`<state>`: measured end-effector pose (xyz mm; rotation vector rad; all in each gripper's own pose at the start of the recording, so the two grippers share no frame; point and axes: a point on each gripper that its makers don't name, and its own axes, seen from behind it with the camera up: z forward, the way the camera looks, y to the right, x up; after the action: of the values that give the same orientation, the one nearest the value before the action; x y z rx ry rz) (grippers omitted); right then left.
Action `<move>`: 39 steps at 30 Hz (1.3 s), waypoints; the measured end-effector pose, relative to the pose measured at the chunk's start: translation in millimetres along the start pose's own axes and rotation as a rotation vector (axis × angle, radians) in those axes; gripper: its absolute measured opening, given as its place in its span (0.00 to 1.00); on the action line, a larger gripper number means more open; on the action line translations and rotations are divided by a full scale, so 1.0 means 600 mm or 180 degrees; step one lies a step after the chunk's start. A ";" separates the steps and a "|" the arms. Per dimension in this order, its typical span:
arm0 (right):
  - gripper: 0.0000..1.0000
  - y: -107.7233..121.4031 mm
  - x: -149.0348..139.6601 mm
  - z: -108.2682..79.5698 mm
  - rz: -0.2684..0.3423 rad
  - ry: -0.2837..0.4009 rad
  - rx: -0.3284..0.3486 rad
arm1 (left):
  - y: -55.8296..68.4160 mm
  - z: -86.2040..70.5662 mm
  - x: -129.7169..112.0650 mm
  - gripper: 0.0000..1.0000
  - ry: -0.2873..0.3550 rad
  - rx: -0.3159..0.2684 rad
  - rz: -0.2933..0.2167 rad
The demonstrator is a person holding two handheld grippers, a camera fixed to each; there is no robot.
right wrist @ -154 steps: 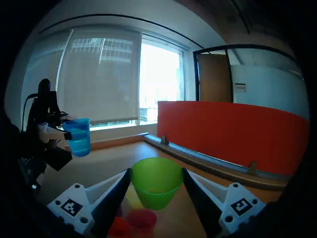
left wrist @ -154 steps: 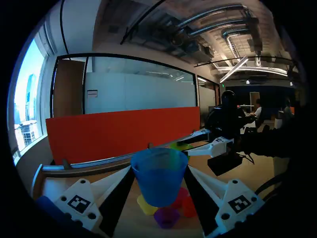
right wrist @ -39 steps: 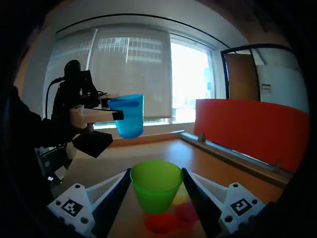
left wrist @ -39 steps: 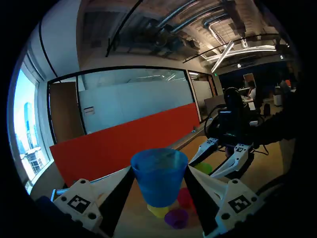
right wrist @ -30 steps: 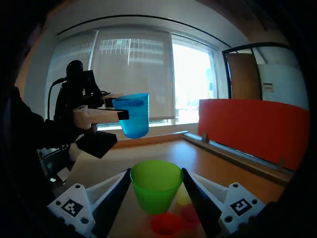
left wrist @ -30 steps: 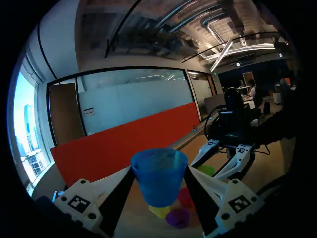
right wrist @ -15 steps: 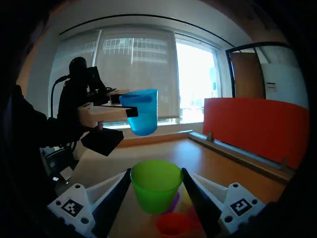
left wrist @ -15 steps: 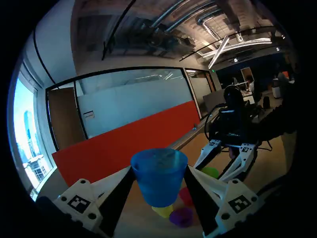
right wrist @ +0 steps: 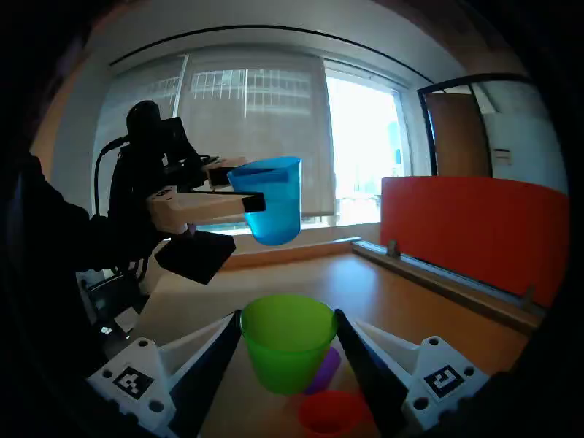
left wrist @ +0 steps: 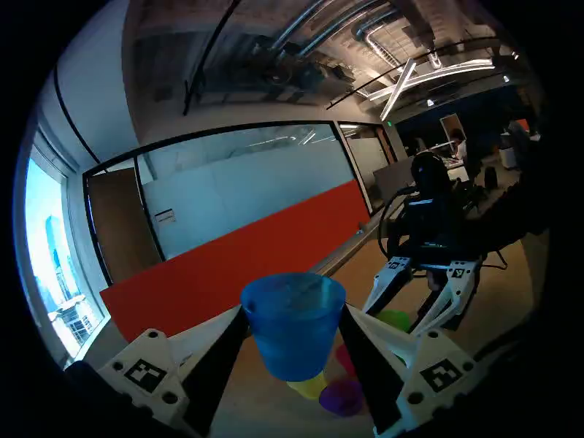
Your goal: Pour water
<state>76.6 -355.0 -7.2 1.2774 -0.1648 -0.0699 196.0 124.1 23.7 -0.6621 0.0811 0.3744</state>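
My left gripper point(left wrist: 293, 330) is shut on a translucent blue cup point(left wrist: 293, 323), held up in the air and tilted a little. In the right gripper view that blue cup point(right wrist: 270, 198) hangs high at the centre left, leaning toward me, with the left gripper point(right wrist: 252, 201) clamped on it. My right gripper point(right wrist: 288, 350) is shut on a green cup point(right wrist: 287, 347), held upright and lower than the blue one. In the left gripper view the right gripper point(left wrist: 423, 296) stands to the right with the green cup point(left wrist: 395, 319) between its fingers.
Small cups lie on the wooden table point(right wrist: 379, 296) under the grippers: yellow point(left wrist: 310, 384), purple point(left wrist: 341, 396) and pink point(left wrist: 343, 358), plus purple point(right wrist: 326, 367) and red point(right wrist: 332, 413). An orange divider panel point(left wrist: 241, 259) runs along the table's far side. A bright window point(right wrist: 361, 150) is behind.
The left gripper has carried the blue cup closer to the green cup and higher, leaning it more toward the right gripper. The green cup has stayed level in the right gripper.
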 end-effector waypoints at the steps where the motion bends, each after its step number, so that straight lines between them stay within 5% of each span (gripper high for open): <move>1: 0.94 -0.001 0.000 0.000 0.0001 -0.0001 0.0005 | 0.001 0.000 -0.001 0.84 -0.0005 0.0001 0.0021; 39: 0.94 -0.047 -0.025 0.013 -0.0025 -0.0073 0.0170 | 0.010 0.002 0.000 0.84 -0.0085 0.0063 0.0606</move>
<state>61.9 -368.6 -33.0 1.3310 -0.1823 -0.0873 193.5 129.2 21.4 -0.6313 0.1227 0.5648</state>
